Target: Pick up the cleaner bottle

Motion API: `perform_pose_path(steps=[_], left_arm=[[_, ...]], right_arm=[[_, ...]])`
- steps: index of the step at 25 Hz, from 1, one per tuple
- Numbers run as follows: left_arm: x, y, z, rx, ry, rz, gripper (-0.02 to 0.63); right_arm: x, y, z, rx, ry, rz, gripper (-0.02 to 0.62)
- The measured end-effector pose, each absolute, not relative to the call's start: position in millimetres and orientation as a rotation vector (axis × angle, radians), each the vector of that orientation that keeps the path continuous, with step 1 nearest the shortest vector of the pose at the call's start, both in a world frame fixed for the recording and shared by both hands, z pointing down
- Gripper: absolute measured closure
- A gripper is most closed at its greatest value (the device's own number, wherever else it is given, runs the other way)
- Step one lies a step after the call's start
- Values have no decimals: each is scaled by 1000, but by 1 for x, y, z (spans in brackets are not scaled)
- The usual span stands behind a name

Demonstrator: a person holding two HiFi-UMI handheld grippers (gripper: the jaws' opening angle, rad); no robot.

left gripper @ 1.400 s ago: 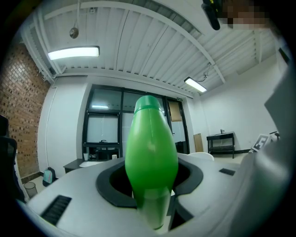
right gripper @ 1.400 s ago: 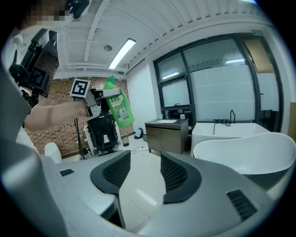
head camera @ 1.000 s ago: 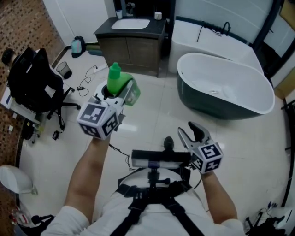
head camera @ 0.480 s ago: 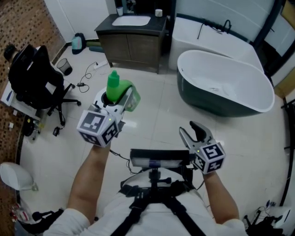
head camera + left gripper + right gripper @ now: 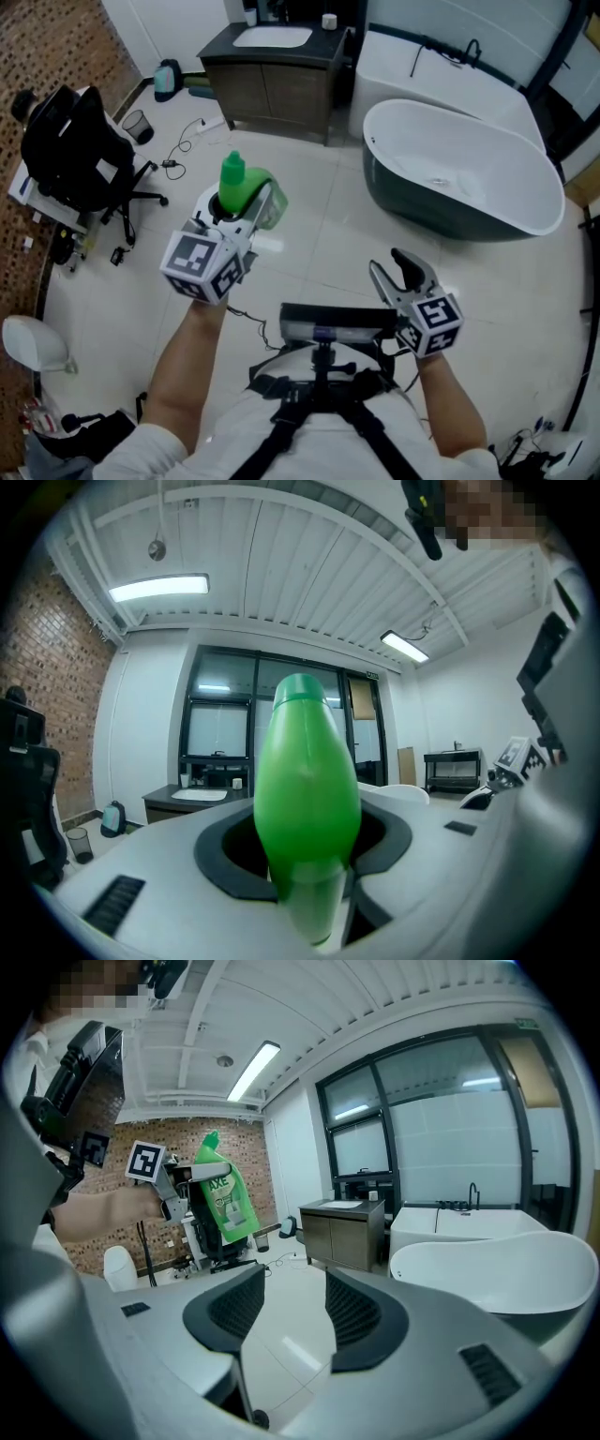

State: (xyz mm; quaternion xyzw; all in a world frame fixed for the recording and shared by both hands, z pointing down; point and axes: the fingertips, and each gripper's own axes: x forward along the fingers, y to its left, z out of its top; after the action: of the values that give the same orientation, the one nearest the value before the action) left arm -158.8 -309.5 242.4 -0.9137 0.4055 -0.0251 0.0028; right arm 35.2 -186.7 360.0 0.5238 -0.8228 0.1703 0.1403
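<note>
The green cleaner bottle (image 5: 246, 189) is held off the floor, upright, in my left gripper (image 5: 239, 208), which is shut on its lower body. In the left gripper view the bottle (image 5: 307, 799) fills the middle, squeezed between the two dark pads. The right gripper view shows the same bottle (image 5: 223, 1202) with its white label, at the far left, in the left gripper (image 5: 178, 1190). My right gripper (image 5: 401, 273) hangs lower right in the head view, jaws apart with nothing between them; its pads (image 5: 234, 1307) frame bare floor.
A dark freestanding bathtub (image 5: 469, 178) stands on the right, a white built-in tub (image 5: 441, 66) behind it. A wooden vanity with a sink (image 5: 274, 67) is at the back. A black office chair (image 5: 80, 155), a small bin (image 5: 137, 123) and cables lie left.
Both grippers have drifted slightly lower in the head view as the view shifted forward. The left gripper still grips the bottle; the right stays open.
</note>
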Motion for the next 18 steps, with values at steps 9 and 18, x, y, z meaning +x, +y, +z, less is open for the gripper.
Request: perform_pose_path(steps=[9, 18], left_arm=[[-123, -270, 251, -2850, 1369, -117, 443], [-111, -240, 263, -2823, 1478, -136, 443]], right_arm=[[82, -169, 361, 1471, -2410, 506, 387], [106, -156, 367, 1394, -2446, 528, 387]])
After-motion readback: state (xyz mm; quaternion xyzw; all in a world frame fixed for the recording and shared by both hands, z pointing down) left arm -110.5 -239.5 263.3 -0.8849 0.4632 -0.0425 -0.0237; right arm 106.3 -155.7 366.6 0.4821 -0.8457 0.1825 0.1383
